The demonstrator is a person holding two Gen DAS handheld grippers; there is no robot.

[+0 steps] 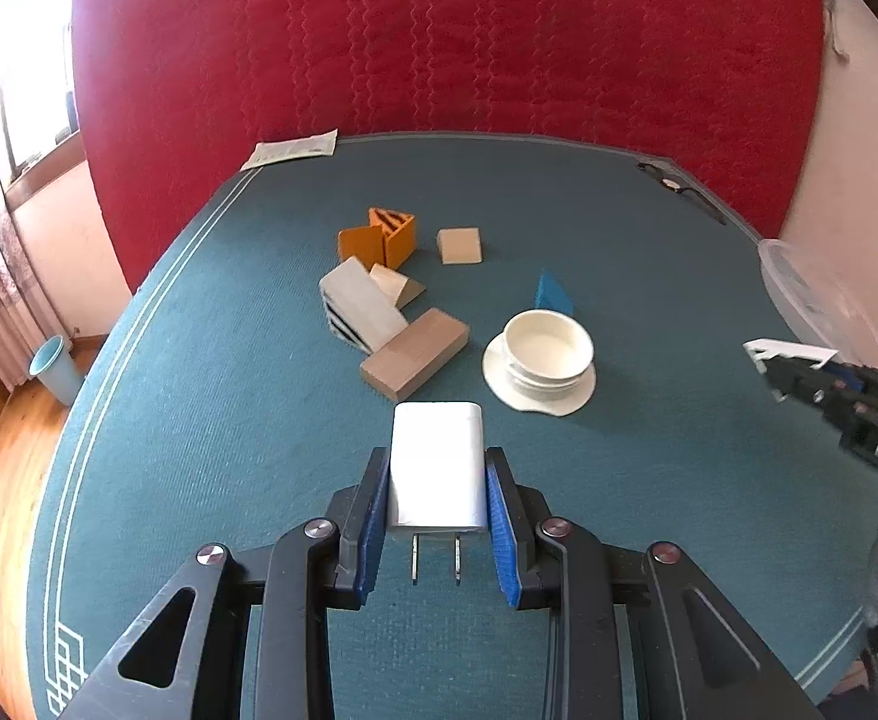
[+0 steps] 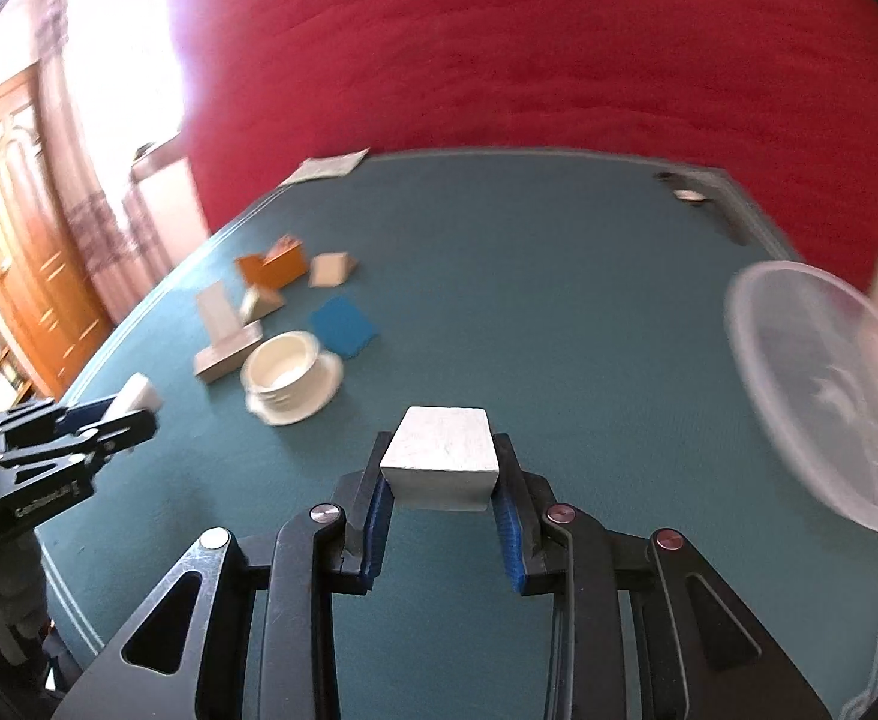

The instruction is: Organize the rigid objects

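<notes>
My left gripper is shut on a white plug-in charger, its two prongs pointing back at the camera, held above the teal table. My right gripper is shut on a white block, lifted off the table. Each gripper shows in the other's view: the right gripper at the right edge, the left gripper at the left with the charger. A pile of wooden, orange and white blocks lies mid-table, with a blue wedge beside it.
A stack of white bowls on a saucer stands right of the pile. A clear plastic container sits at the table's right edge. A paper sheet and dark eyeglasses lie at the far corners. A red padded wall rises behind.
</notes>
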